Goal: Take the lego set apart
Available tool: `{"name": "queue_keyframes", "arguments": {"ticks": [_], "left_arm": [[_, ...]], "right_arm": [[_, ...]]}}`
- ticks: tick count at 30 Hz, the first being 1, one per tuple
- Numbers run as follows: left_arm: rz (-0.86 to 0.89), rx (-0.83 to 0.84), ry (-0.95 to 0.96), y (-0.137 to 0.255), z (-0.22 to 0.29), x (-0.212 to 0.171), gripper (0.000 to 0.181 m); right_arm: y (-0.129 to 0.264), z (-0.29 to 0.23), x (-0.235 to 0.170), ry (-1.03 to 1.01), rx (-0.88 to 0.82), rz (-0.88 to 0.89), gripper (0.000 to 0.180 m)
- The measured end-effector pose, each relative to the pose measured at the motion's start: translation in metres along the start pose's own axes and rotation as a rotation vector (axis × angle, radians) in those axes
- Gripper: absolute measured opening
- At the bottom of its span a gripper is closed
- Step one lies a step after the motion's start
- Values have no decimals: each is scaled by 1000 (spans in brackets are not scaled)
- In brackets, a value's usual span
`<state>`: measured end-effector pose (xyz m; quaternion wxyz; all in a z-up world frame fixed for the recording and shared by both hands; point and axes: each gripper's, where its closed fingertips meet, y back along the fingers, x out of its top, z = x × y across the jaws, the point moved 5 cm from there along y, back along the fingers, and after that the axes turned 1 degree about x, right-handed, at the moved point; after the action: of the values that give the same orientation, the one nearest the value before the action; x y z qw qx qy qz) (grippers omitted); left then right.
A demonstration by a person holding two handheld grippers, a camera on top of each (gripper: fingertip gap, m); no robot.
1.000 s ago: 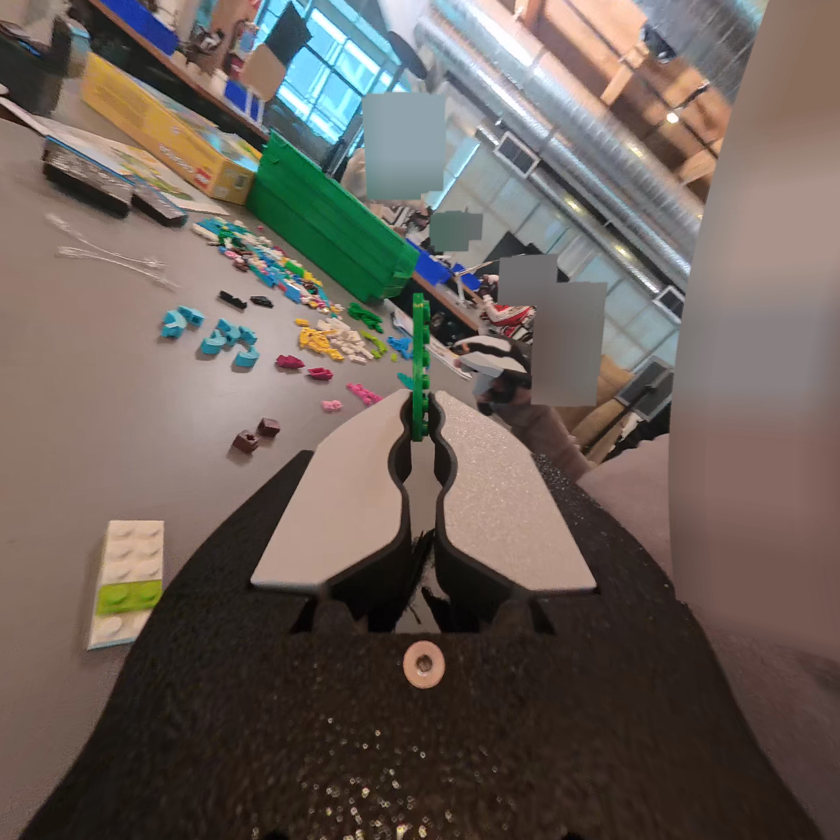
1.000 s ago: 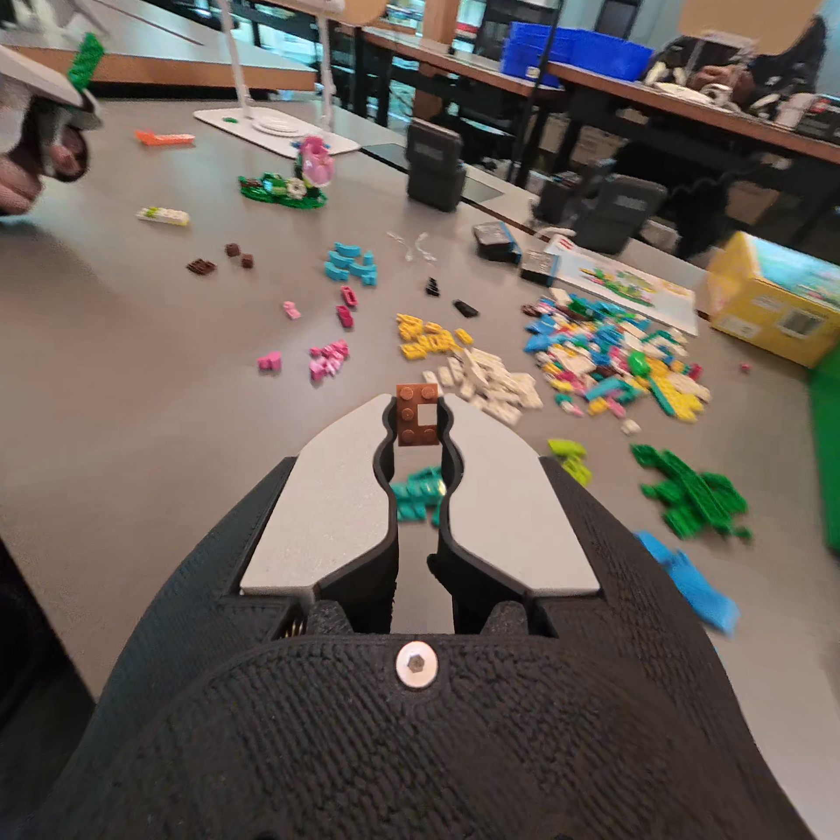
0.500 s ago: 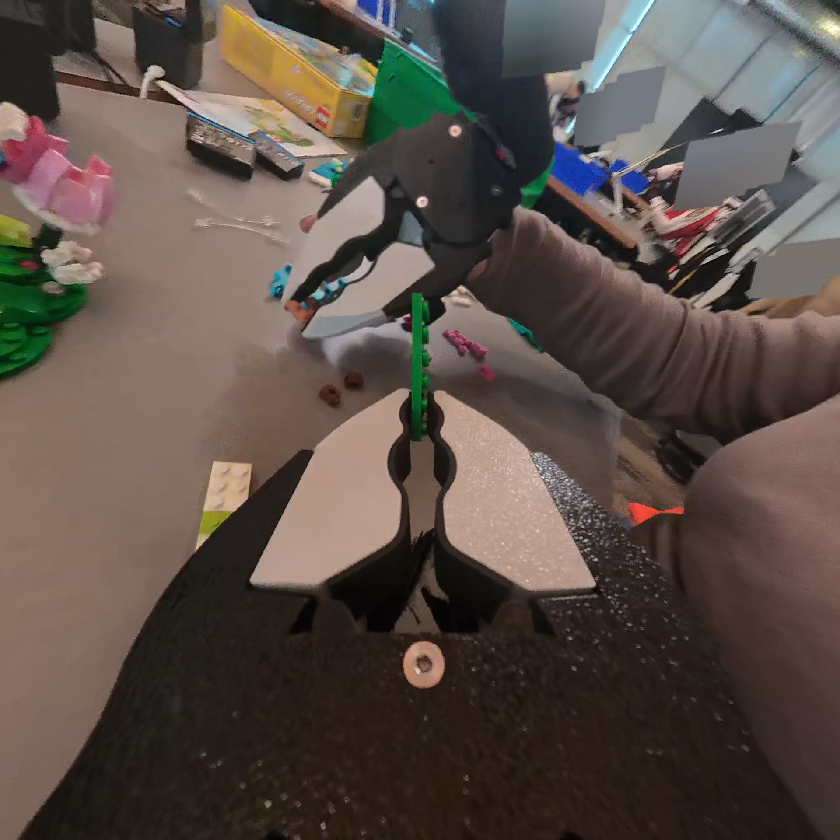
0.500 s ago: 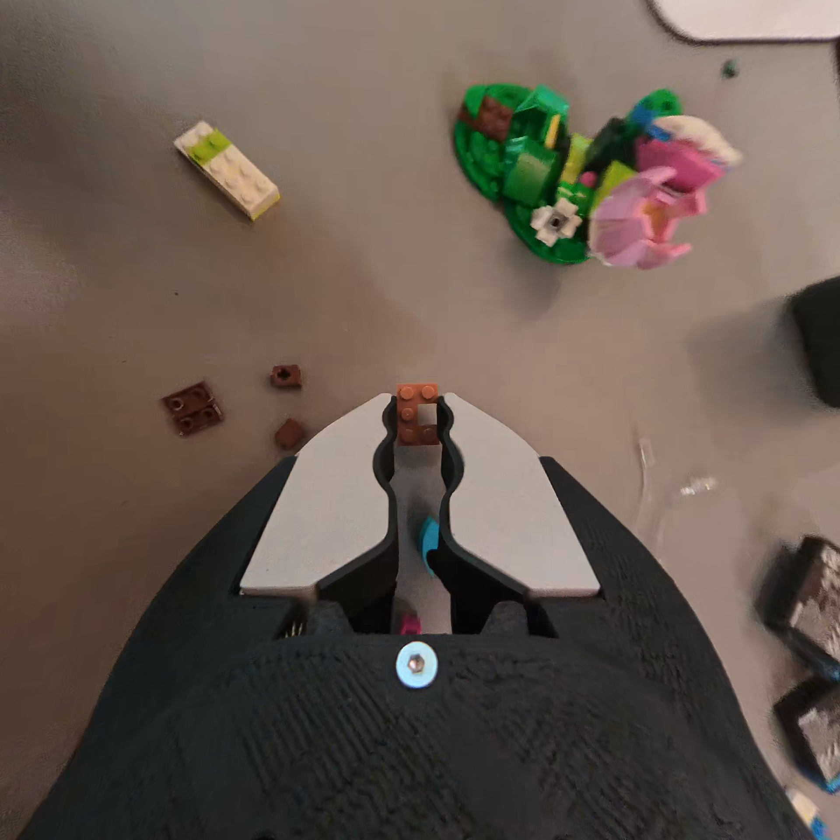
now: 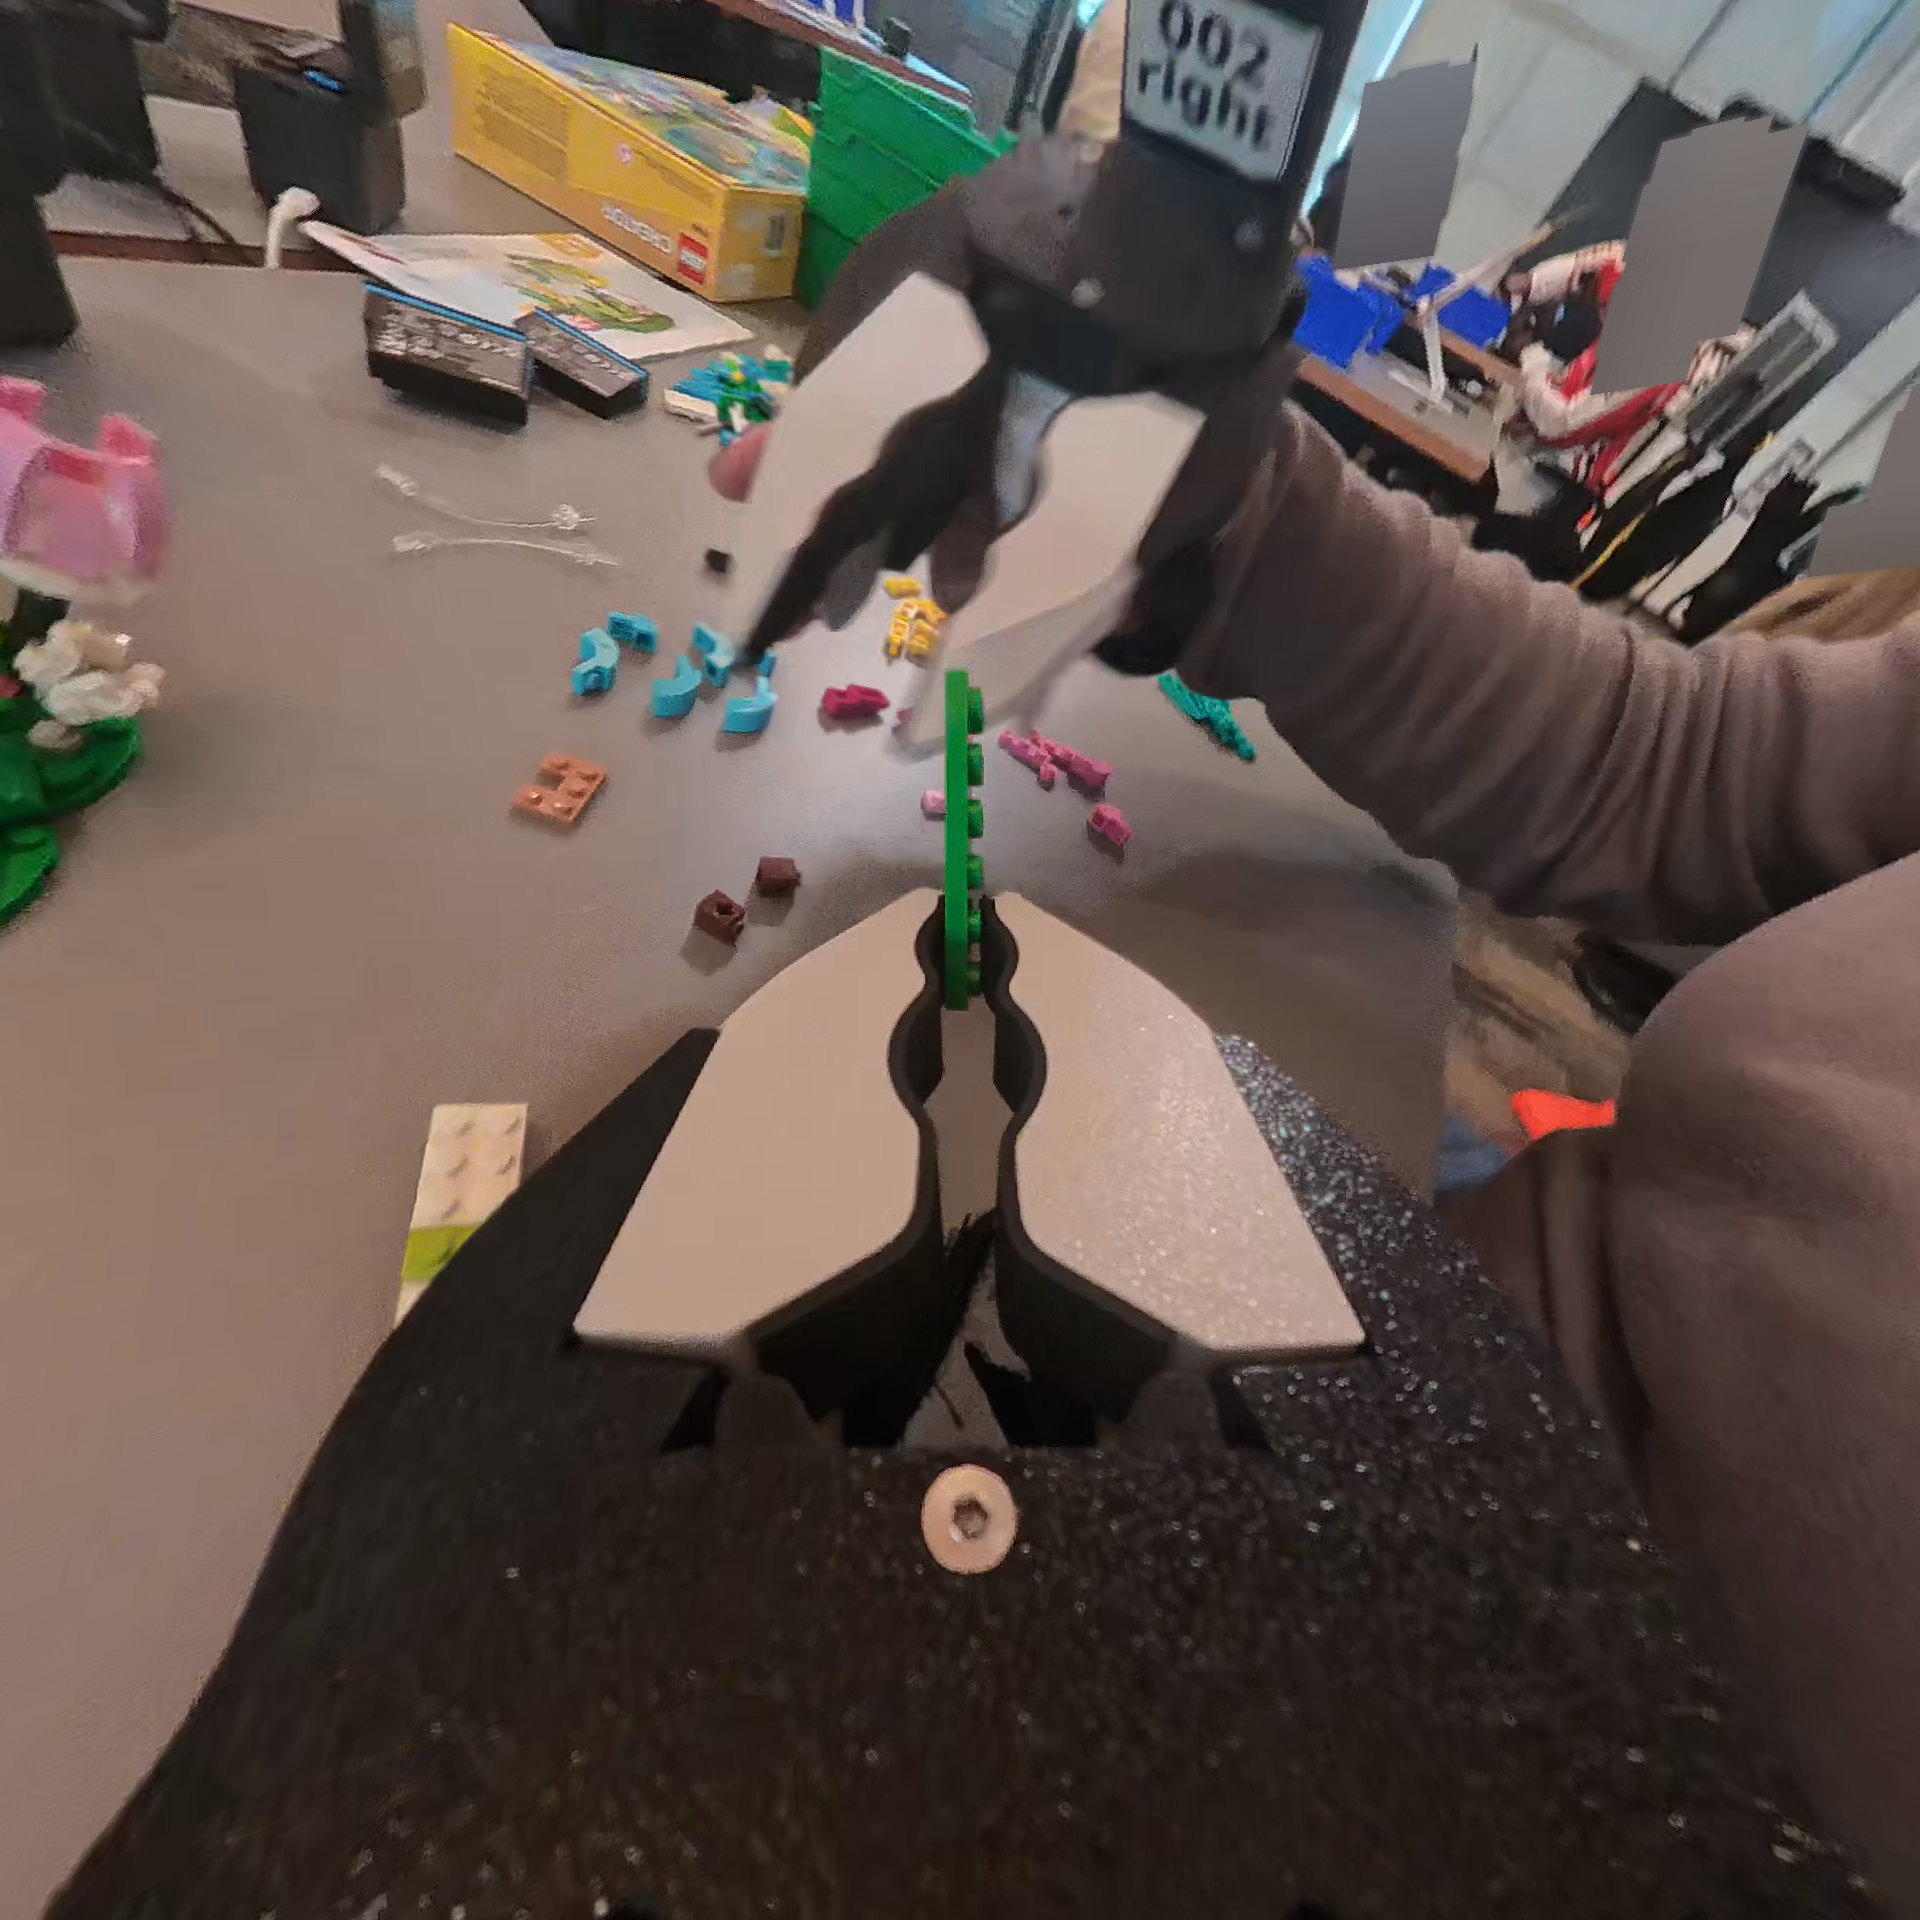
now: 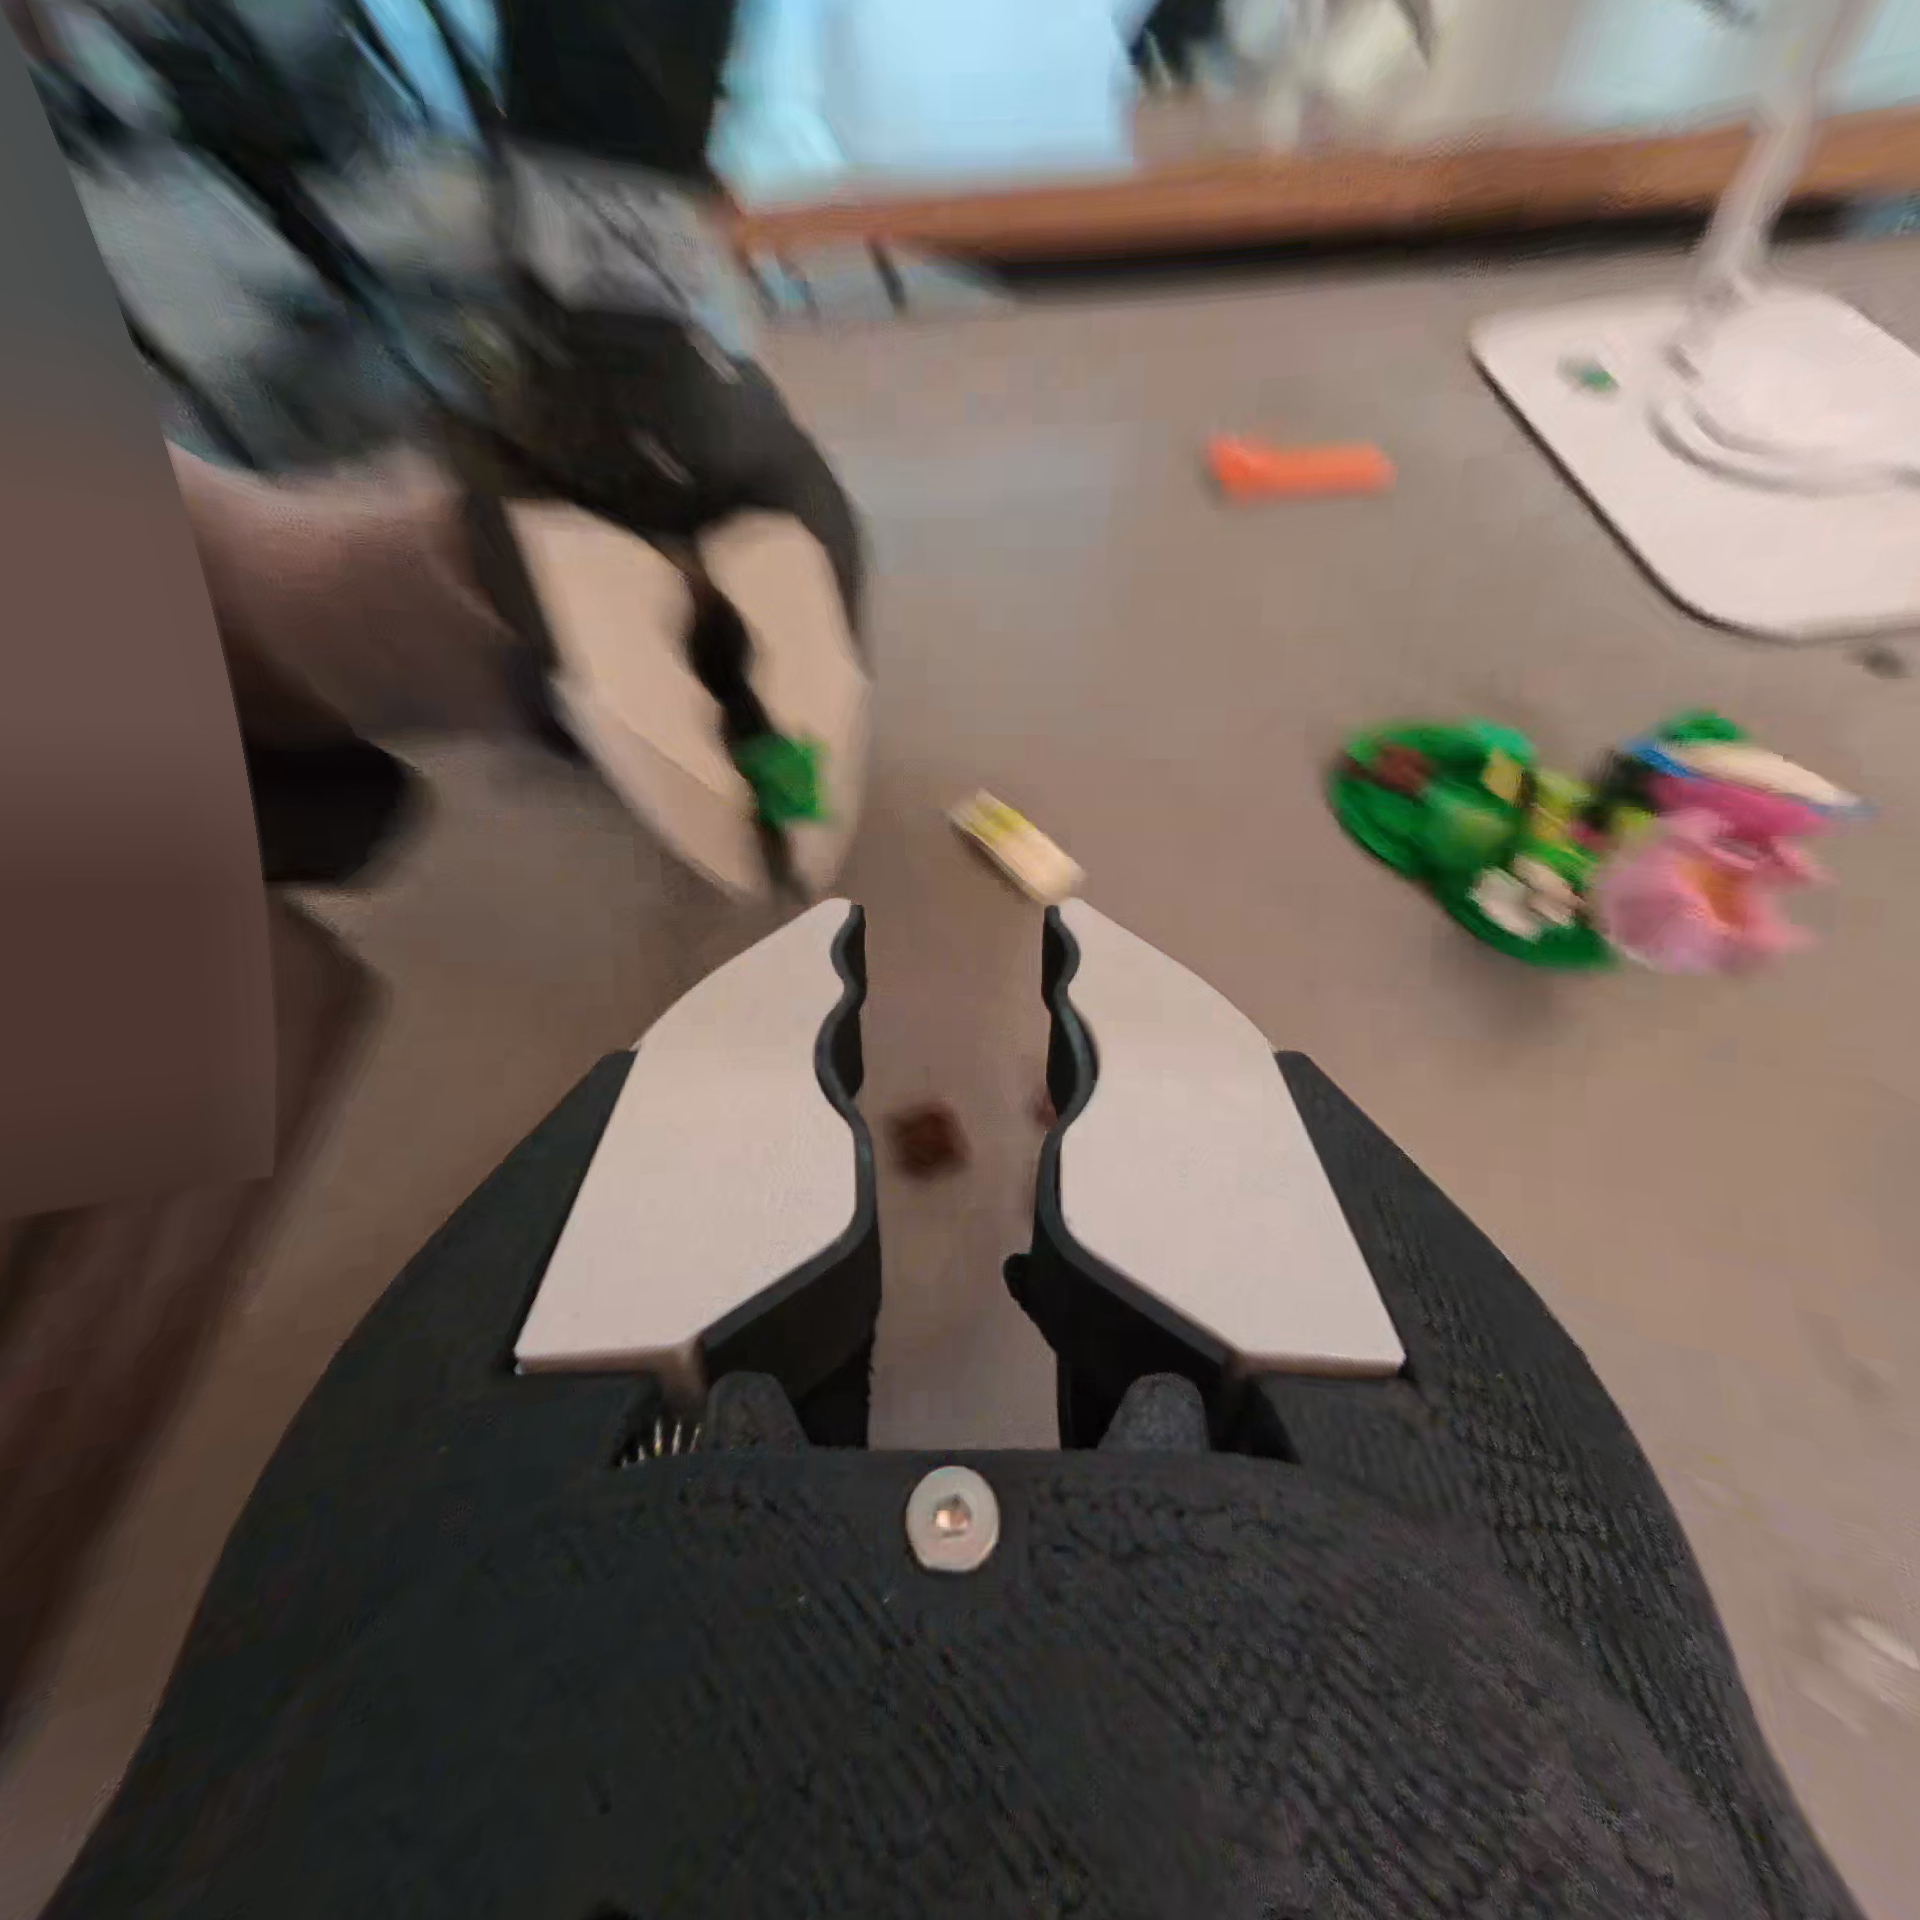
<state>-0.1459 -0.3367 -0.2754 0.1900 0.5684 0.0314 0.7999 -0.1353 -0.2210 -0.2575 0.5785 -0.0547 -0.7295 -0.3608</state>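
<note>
My left gripper [image 5: 961,914] is shut on a green plate [image 5: 961,821], held edge-on above the table. My right gripper [image 6: 951,914] is open and empty; it also shows in the left wrist view [image 5: 831,691], blurred, just beyond the green plate. An orange-brown plate [image 5: 559,790] lies on the grey table to the left. The flower lego set [image 6: 1538,842] stands to the right in the right wrist view and at the left edge of the left wrist view [image 5: 62,644]. The left gripper [image 6: 790,831] with the green plate [image 6: 784,784] shows blurred in the right wrist view.
Two dark brown pieces [image 5: 743,899] and a white and lime brick [image 5: 462,1174] lie near my left gripper. Cyan [image 5: 675,675], pink [image 5: 1060,769] and yellow [image 5: 914,623] piles lie beyond. A yellow box [image 5: 644,187], black blocks [image 5: 447,353], white lamp base [image 6: 1714,468] and orange tool [image 6: 1299,468] stand around.
My right gripper has opened and let go of the orange-brown plate, which now lies on the table. It has swung up towards my left gripper. The left still holds the green plate.
</note>
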Motion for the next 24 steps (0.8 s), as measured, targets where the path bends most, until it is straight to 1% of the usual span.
{"name": "queue_keyframes", "arguments": {"ticks": [1, 2, 4, 5, 6, 7, 9, 10, 11, 12, 13, 15, 17, 18, 19, 20, 21, 23, 24], "left_arm": [[-14, -9, -30, -4, 4, 0, 4], [-24, -38, -52, -8, 9, 0, 4], [-31, -99, -84, -16, 19, 0, 4], [-38, -111, -104, -21, 21, 0, 4], [-53, -115, -120, -26, 23, -1, 4], [-70, -138, -134, -31, 25, -2, 4], [-61, -150, -134, -39, 30, -2, 6], [-42, -150, -133, -43, 33, 1, 11], [-30, -146, -144, -45, 35, 2, 29], [-35, -137, -165, -46, 37, 3, 41], [-42, -121, -188, -47, 37, 4, 47], [-42, -101, -232, -45, 38, 6, 49], [-25, -74, -258, -40, 37, 9, 47], [-11, -63, -262, -37, 36, 11, 46], [7, -53, -257, -34, 34, 14, 45], [29, -43, -246, -31, 32, 17, 43], [51, -35, -232, -28, 29, 20, 41], [90, -27, -199, -22, 24, 24, 40], [100, -21, -184, -20, 21, 25, 40]], "right_arm": [[7, -16, 9, -37, 92, 100, 31], [12, -27, 13, -64, 151, 157, 32], [15, -37, 10, -93, 156, 161, 33], [15, -42, 7, -90, 160, 144, 29], [17, -48, 5, -80, 162, 137, 13], [19, -51, 3, -67, 138, 139, 4], [28, -56, 0, -58, 106, 137, 3], [34, -59, -3, -57, 84, 136, 3], [41, -62, -6, -49, 48, 129, 3], [51, -64, -11, -42, 3, 119, 3], [64, -65, -16, -37, -55, 109, 3], [106, -57, -30, -39, -252, 83, 3], [174, -37, -53, -98, -586, 43, 3], [213, -28, -69, -167, -754, 31, 3], [250, -22, -87, -266, -875, 34, 3], [280, -18, -108, -389, -937, 57, 3], [303, -15, -129, -529, -943, 86, 3], [332, -9, -173, -801, -898, 112, 3], [339, -7, -191, -886, -882, 110, 3]]}}
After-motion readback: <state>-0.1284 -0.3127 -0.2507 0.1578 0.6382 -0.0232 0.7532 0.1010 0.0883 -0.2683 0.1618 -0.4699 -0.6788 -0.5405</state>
